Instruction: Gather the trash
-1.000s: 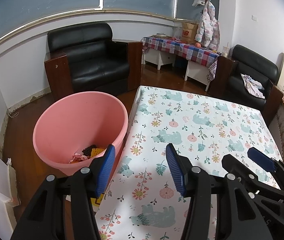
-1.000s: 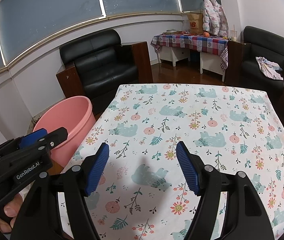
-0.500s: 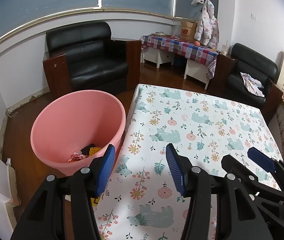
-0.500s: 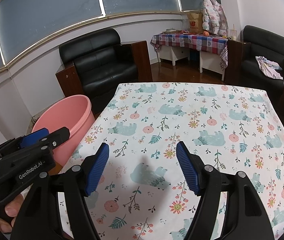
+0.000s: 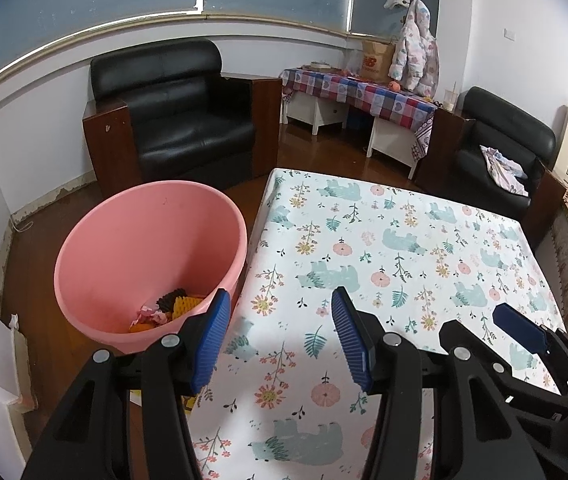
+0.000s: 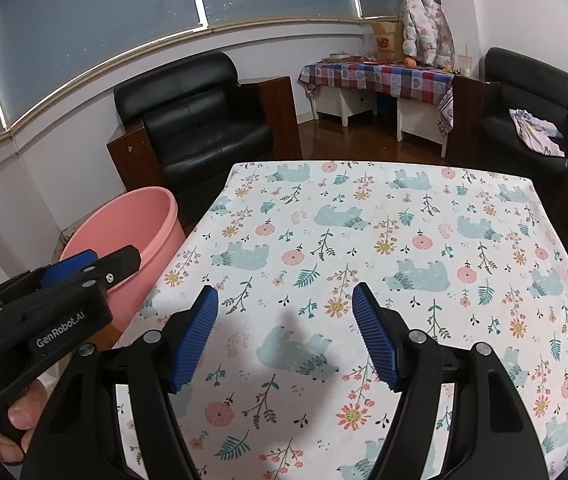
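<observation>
We hold the left gripper (image 5: 279,336) over the near left edge of the table (image 5: 404,240) (its cloth printed with bears and flowers), jaws spread with nothing between them. Our right gripper (image 6: 286,334) hangs over the near middle of the cloth, likewise released and empty. The trash (image 5: 165,308) lies at the bottom of the pink bin (image 5: 95,264), just left of the table.

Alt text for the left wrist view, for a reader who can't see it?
The open, empty left gripper hovers over the edge of a table covered in a bear-and-flower cloth, beside a pink bucket on the floor with scraps of trash at its bottom. The right gripper shows at lower right; black armchairs stand behind.
</observation>
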Demonstrator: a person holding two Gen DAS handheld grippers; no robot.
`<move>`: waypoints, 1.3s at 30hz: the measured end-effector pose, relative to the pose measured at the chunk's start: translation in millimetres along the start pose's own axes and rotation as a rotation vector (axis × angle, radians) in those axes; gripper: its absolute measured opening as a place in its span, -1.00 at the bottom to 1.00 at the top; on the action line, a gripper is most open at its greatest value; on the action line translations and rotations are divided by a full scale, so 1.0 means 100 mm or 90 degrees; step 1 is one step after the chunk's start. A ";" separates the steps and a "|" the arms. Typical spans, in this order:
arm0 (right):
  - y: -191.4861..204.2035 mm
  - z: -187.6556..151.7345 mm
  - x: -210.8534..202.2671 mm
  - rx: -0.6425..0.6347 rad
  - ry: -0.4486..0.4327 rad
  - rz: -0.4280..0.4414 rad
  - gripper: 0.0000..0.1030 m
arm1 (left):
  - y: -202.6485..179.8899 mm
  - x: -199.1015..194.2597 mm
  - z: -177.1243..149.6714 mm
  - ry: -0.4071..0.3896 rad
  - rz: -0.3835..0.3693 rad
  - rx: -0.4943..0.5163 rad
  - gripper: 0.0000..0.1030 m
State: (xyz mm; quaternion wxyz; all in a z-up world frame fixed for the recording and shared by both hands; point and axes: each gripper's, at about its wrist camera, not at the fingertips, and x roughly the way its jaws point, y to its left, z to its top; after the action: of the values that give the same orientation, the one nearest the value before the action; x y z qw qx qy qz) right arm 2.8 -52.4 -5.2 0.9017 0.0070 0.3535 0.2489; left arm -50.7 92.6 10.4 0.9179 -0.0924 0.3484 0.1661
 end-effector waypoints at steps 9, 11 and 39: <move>-0.05 0.06 -0.01 0.006 -0.002 -0.015 0.36 | -0.05 0.06 0.07 0.003 -0.006 0.005 0.02; -0.06 0.07 -0.01 0.009 0.000 -0.016 0.36 | -0.07 0.08 0.08 0.006 -0.009 0.008 0.02; -0.35 0.16 0.17 0.029 0.016 -0.045 0.36 | -0.44 0.34 0.26 0.019 -0.040 0.067 0.02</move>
State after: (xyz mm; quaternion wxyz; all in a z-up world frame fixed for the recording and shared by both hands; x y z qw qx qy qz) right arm 39.2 -73.2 -10.8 0.9049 0.0120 0.3707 0.2089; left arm 5.4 67.6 9.3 0.9208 -0.0574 0.3675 0.1172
